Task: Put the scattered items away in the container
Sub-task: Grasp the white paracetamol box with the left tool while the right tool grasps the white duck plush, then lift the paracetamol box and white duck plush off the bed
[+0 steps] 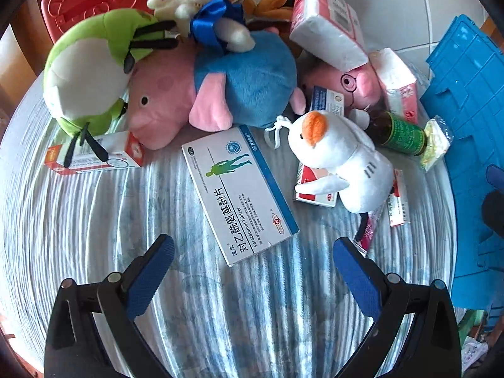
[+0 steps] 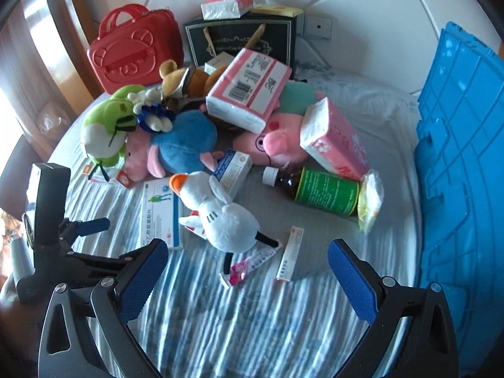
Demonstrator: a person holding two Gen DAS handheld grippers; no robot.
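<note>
On a blue-and-white striped bedspread (image 2: 220,321), the left gripper (image 1: 253,275) and right gripper (image 2: 247,271) hover with jaws apart, holding nothing. At 12 o'clock from the left gripper lies a flat white-and-blue paracetamol tablet box (image 1: 239,192), with a white plush duck with an orange crest (image 1: 340,160) at 1 o'clock. A ribbed blue plastic container (image 2: 466,170) stands at 3 o'clock, beside the scattered toys, tissue packs and a green-labelled brown bottle (image 2: 318,190).

Daylight falls across a blue-and-white striped bedsheet (image 2: 239,308), white padded headboard (image 2: 362,9) behind, wooden furniture (image 2: 60,22) at the left.
</note>
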